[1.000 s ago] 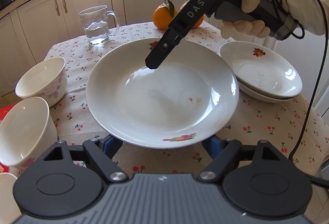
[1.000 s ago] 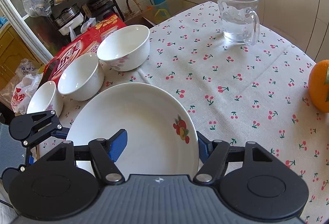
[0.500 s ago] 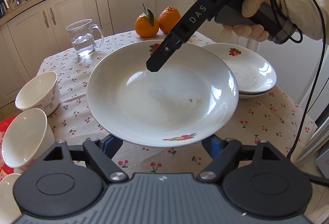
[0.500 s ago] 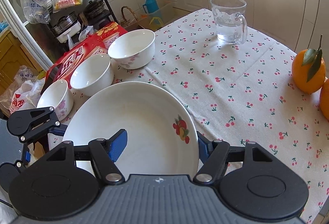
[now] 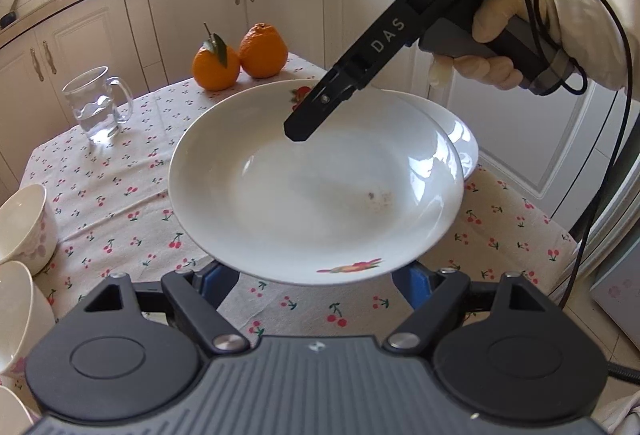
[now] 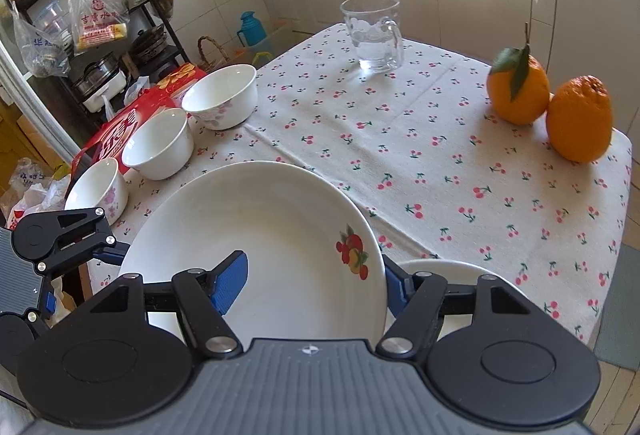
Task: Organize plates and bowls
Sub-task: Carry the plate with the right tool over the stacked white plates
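A white deep plate (image 5: pixel 320 195) with a fruit print hangs in the air between both grippers. My right gripper (image 6: pixel 316 283) is shut on its rim: one blue pad lies inside the plate, the other finger sits outside the rim. In the left wrist view that finger's tip (image 5: pixel 298 131) touches the far rim. My left gripper (image 5: pixel 314 281) reaches under the near rim, its pads hidden below the plate. A stack of matching plates (image 5: pixel 464 143) peeks out behind the held plate's right edge. Three white bowls (image 6: pixel 158 143) stand in a row at the table's left.
A glass mug of water (image 5: pixel 98 103) and two oranges (image 5: pixel 240 59) stand at the far side of the cherry-print tablecloth (image 6: pixel 440 163). A red box (image 6: pixel 120 131) lies behind the bowls. The table's edge drops off just beyond the plate stack; white cabinets surround the table.
Both grippers have carried the plate sideways to the right across the table. The stack of plates now sits partly behind the held plate. The grip on the plate looks unchanged.
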### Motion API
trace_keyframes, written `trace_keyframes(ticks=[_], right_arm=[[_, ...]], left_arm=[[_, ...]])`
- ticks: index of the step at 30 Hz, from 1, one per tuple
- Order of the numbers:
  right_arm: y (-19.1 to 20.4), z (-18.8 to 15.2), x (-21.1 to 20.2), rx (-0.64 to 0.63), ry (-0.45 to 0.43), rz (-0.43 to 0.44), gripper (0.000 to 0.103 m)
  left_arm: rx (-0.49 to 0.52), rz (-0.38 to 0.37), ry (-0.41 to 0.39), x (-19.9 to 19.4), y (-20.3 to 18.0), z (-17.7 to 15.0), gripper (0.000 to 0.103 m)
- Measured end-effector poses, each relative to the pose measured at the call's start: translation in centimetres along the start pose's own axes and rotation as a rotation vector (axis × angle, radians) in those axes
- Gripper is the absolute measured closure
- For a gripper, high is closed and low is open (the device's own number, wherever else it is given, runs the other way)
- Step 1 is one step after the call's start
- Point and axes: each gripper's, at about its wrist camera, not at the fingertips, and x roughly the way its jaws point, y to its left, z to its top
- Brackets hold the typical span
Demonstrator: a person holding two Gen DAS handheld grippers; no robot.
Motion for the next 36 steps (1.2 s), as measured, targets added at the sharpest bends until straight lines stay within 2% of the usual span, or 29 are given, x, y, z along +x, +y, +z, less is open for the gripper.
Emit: trace_keyframes(ticks=[13,36], right_arm=[[-3.4,-3.8,-3.3,0.103,-0.044,-0.082,0.028],[-6.6,-6.6,-3.4,0.21,-0.079,-0.101,0.028]], left_arm=[[0.068,-0.092,0.012,2.8,-2.4,2.1,0.02],[0.124,-0.11,0.028,5.1,-2.3,3.4,0.02]])
